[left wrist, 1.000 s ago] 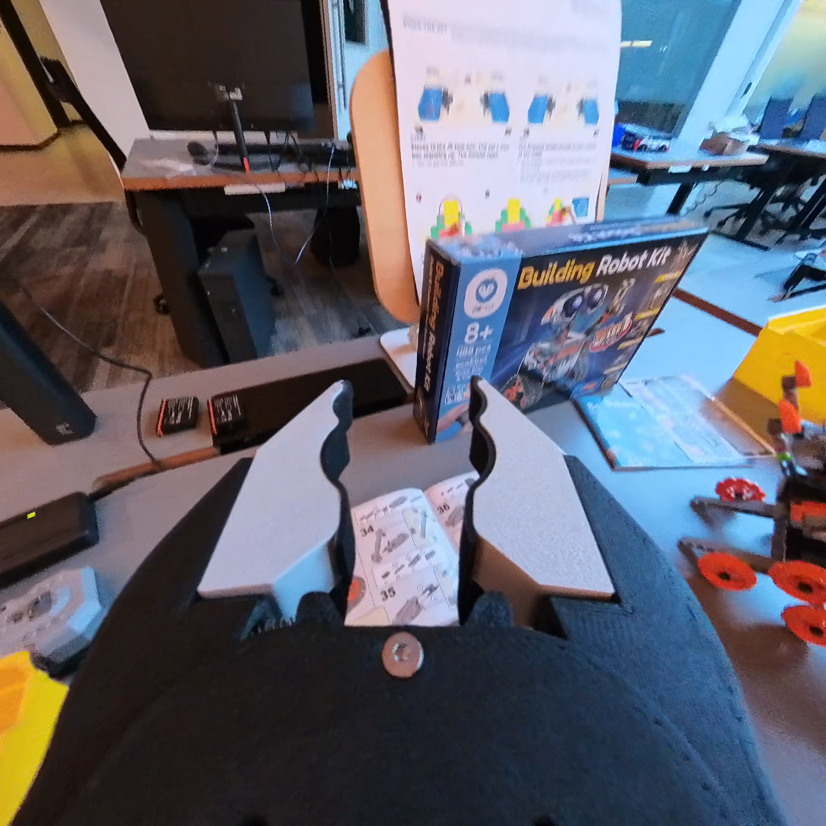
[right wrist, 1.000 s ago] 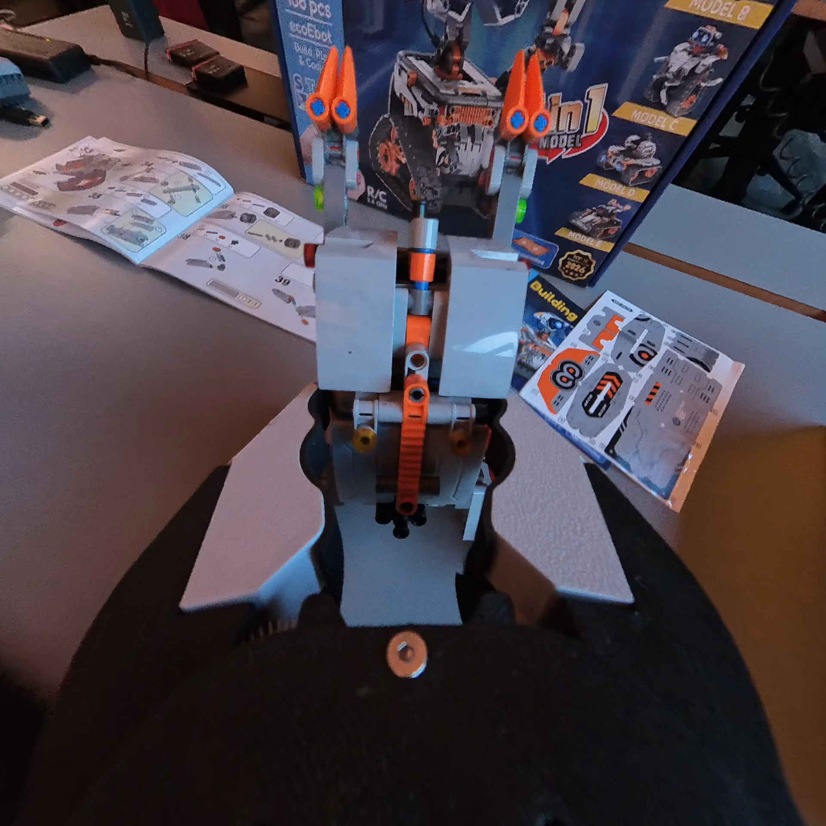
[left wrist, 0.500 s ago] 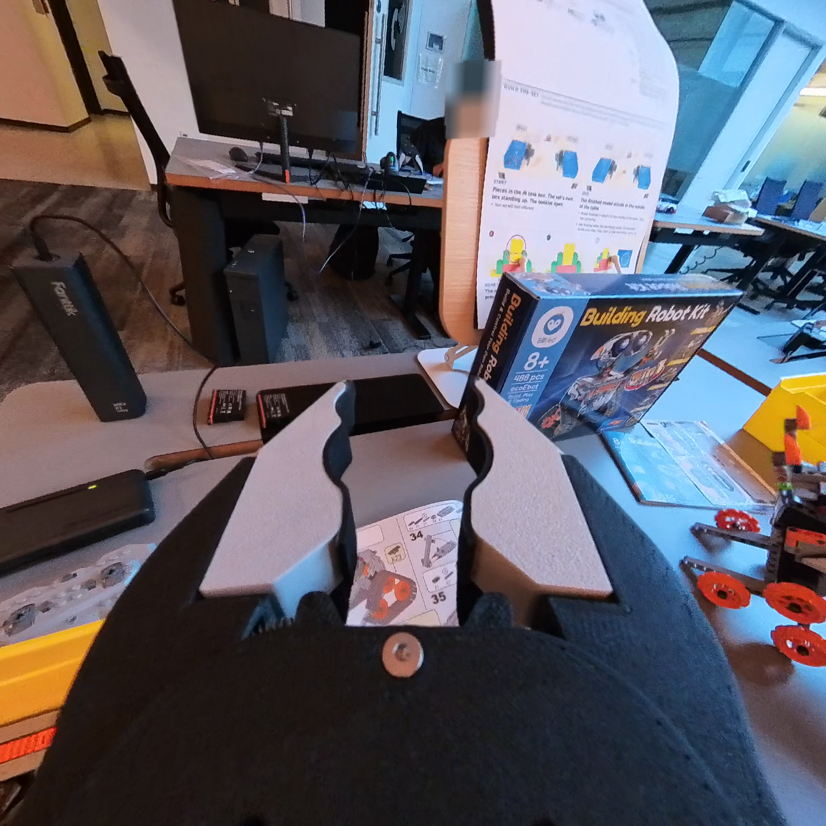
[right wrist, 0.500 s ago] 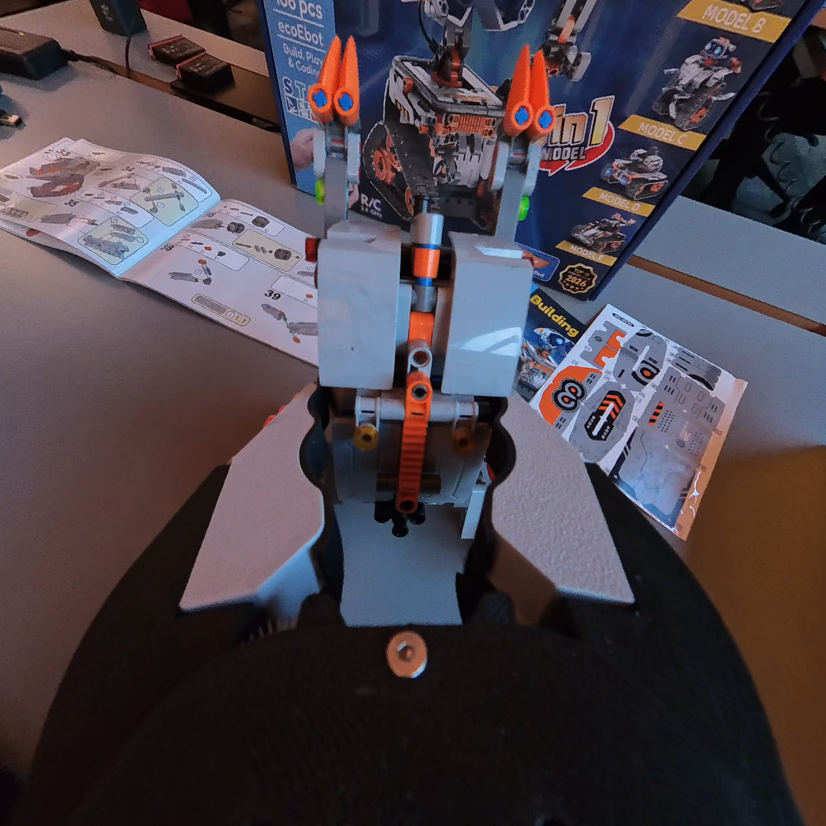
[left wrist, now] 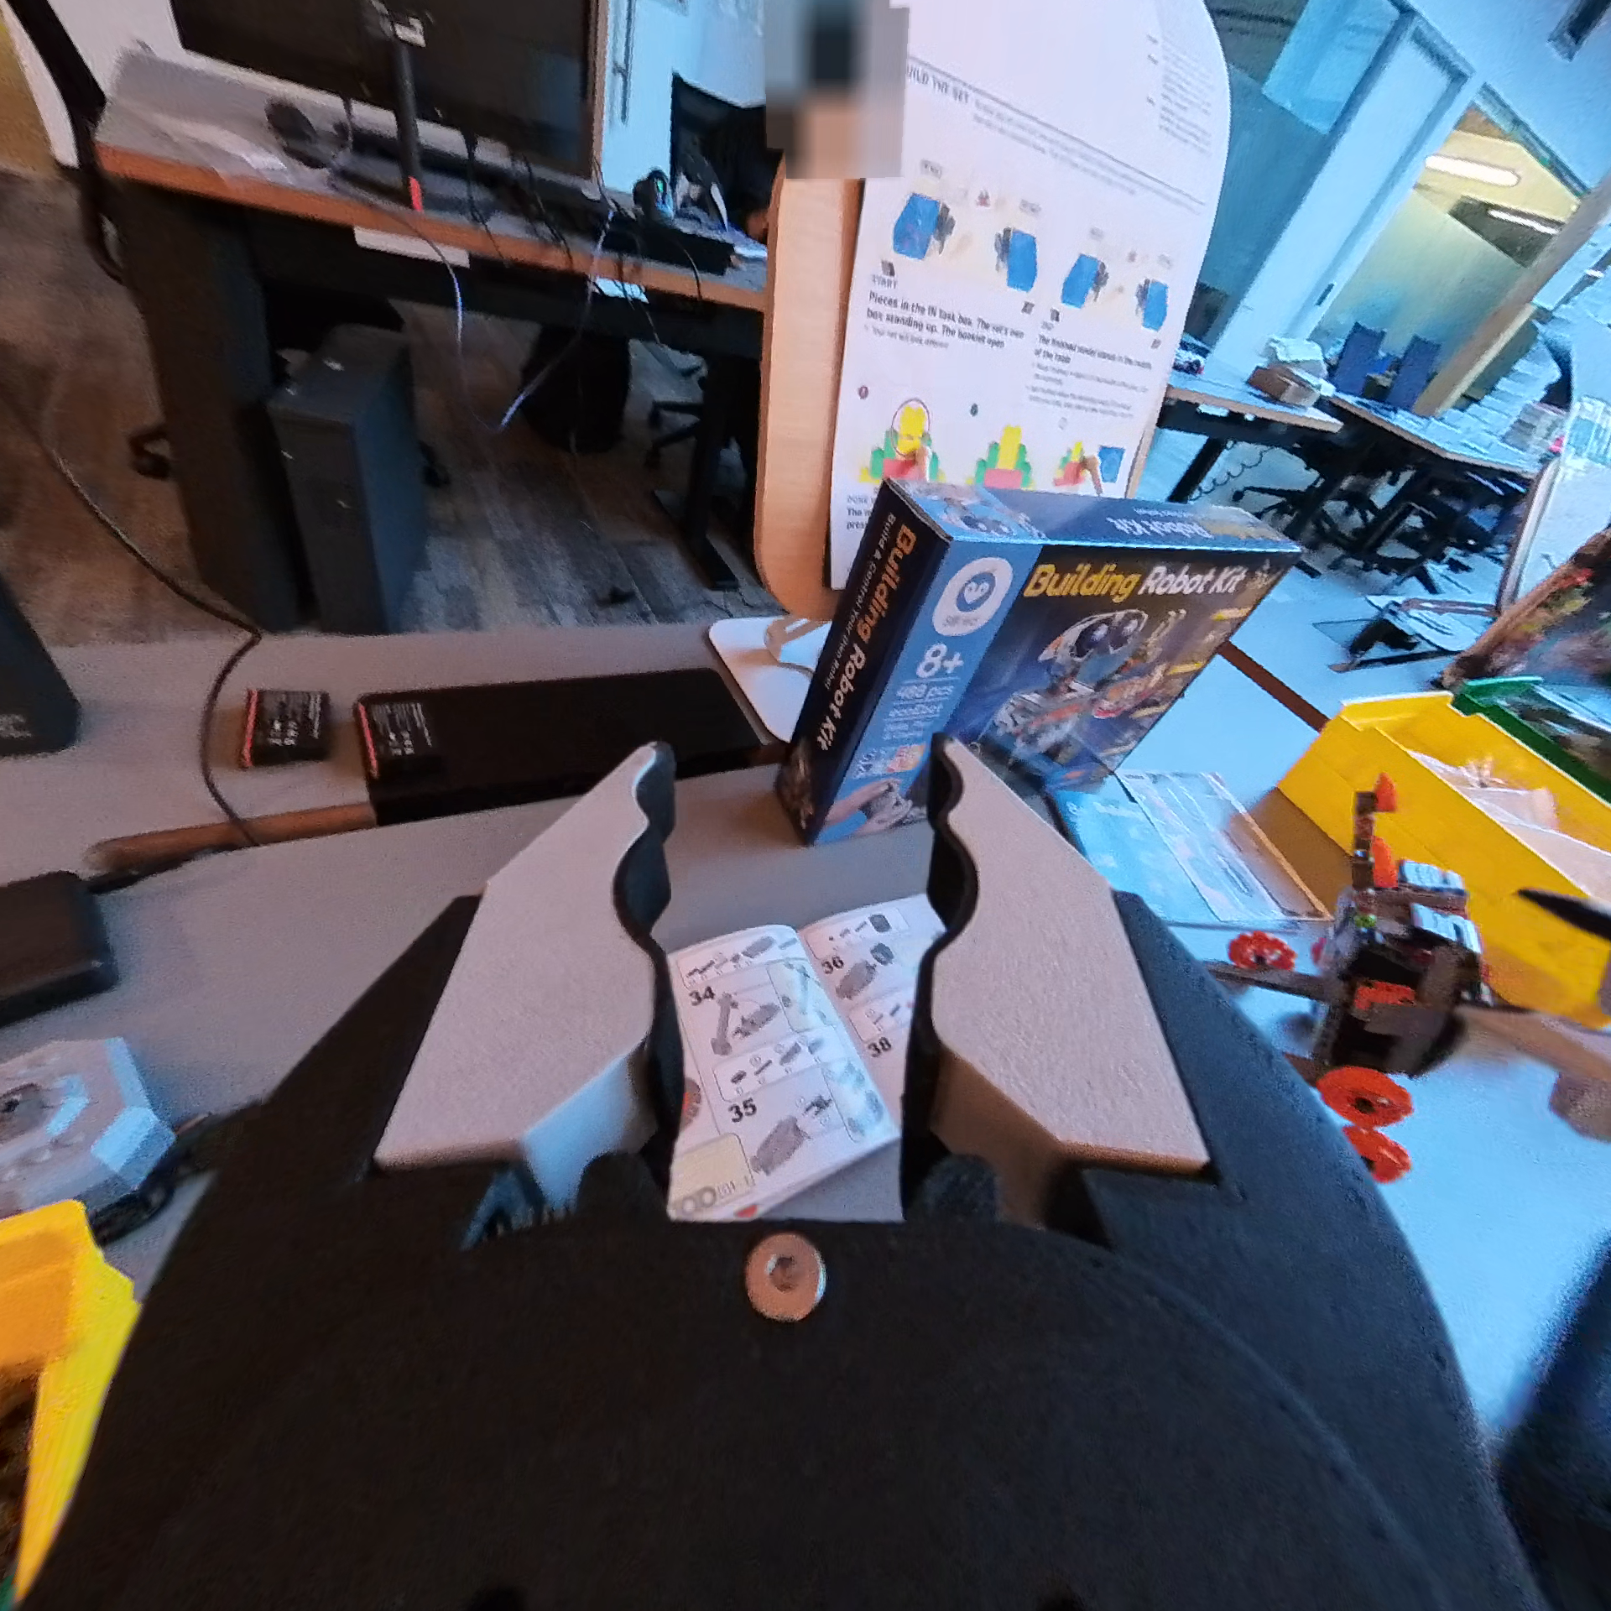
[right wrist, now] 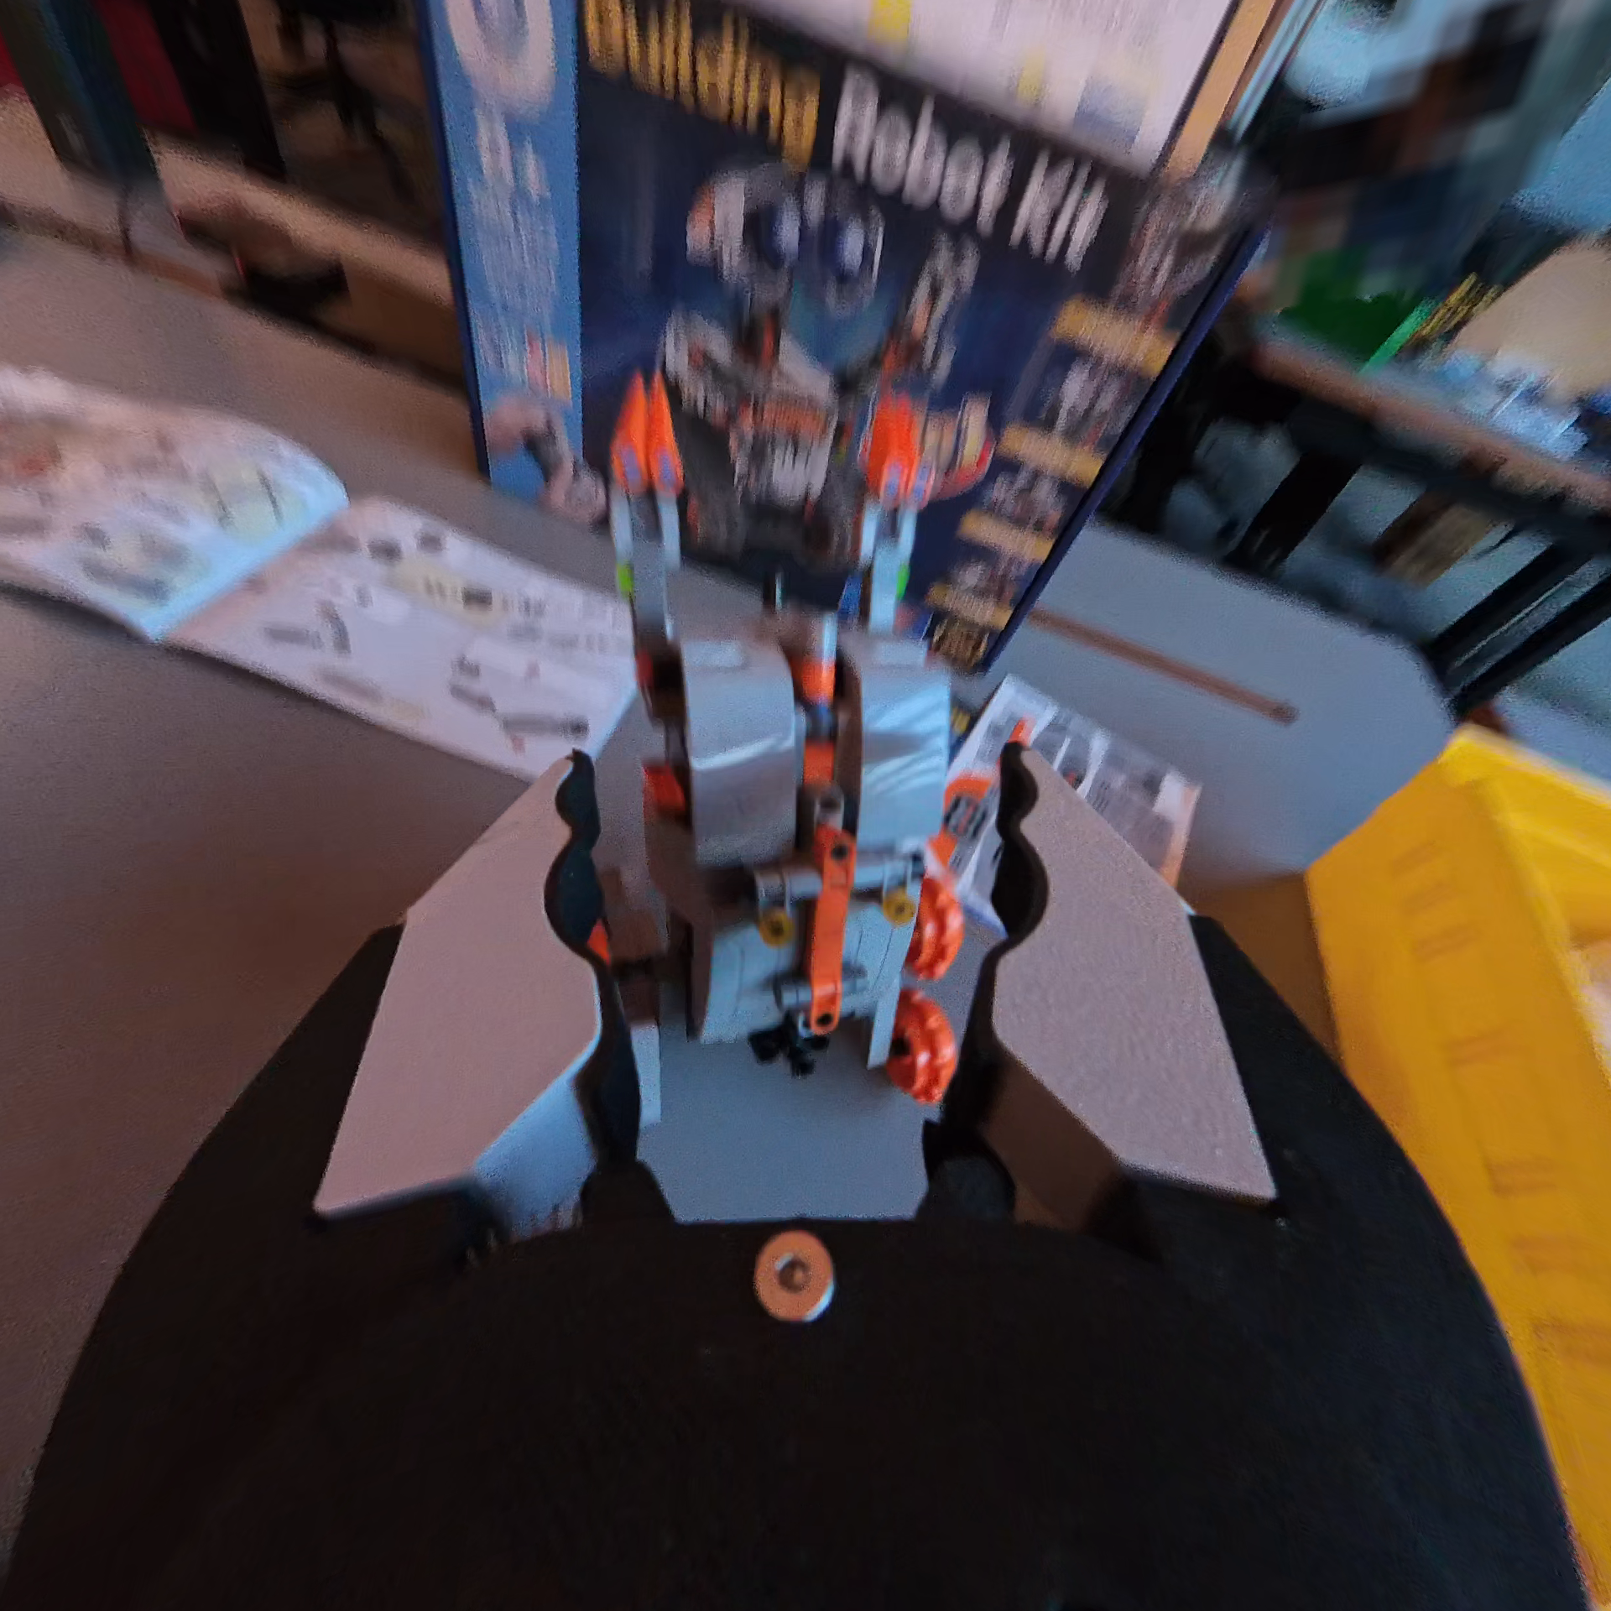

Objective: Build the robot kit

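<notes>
My right gripper (right wrist: 795,767) is open. A grey and orange robot model (right wrist: 741,767) with orange wheels stands between its fingers, with a gap showing at each pad (right wrist: 575,872). The model also shows at the right of the left wrist view (left wrist: 1395,959), on the grey table (left wrist: 261,941). My left gripper (left wrist: 802,758) is open and empty, above an open instruction booklet (left wrist: 785,1046). The dark blue kit box (left wrist: 1046,662) stands upright just beyond both grippers; in the right wrist view it (right wrist: 828,261) is behind the model. That view is blurred.
A yellow bin (right wrist: 1464,1002) stands at the right, and shows in the left wrist view (left wrist: 1438,811) too. A sticker sheet (right wrist: 1090,785) lies behind the model. Black devices (left wrist: 523,741) and a cable lie at the back left. A second yellow bin (left wrist: 44,1308) is at the near left.
My right gripper's jaws have opened off the robot model, which now stands free between them, and the gripper has drawn back. My left jaws have opened a little wider over the booklet.
</notes>
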The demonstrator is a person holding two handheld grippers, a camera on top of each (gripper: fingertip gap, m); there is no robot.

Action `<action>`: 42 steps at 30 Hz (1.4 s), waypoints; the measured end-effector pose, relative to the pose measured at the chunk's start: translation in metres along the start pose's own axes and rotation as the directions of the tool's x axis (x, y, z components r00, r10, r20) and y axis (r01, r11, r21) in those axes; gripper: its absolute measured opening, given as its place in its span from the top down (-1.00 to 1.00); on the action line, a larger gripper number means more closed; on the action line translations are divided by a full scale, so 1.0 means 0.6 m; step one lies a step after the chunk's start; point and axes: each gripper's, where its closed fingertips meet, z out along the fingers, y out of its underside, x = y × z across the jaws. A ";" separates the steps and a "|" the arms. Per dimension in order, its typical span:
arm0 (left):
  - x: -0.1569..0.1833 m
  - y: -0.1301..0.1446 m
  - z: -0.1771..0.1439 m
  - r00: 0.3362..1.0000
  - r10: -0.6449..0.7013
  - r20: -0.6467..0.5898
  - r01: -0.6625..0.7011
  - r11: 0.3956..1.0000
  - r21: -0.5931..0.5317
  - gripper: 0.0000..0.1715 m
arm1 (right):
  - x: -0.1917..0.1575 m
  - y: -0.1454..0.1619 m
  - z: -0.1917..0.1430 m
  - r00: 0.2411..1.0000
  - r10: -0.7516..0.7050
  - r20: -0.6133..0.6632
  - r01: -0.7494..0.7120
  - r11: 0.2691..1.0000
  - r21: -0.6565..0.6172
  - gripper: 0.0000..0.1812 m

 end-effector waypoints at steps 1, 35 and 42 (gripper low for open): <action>0.000 0.002 -0.002 1.000 -0.014 -0.007 0.014 1.000 -0.005 0.35 | 0.005 -0.035 -0.014 0.999 -0.012 -0.043 0.014 0.998 0.058 -0.01; -0.055 0.059 -0.083 0.976 0.136 0.169 -0.069 0.934 -0.351 0.66 | -0.477 -0.096 0.270 0.535 0.204 0.820 -0.102 0.979 -0.177 0.25; -0.041 0.062 -0.077 0.985 0.128 0.119 -0.078 0.931 -0.357 0.65 | -0.481 -0.046 0.242 0.715 -0.309 0.628 0.236 0.951 0.199 0.07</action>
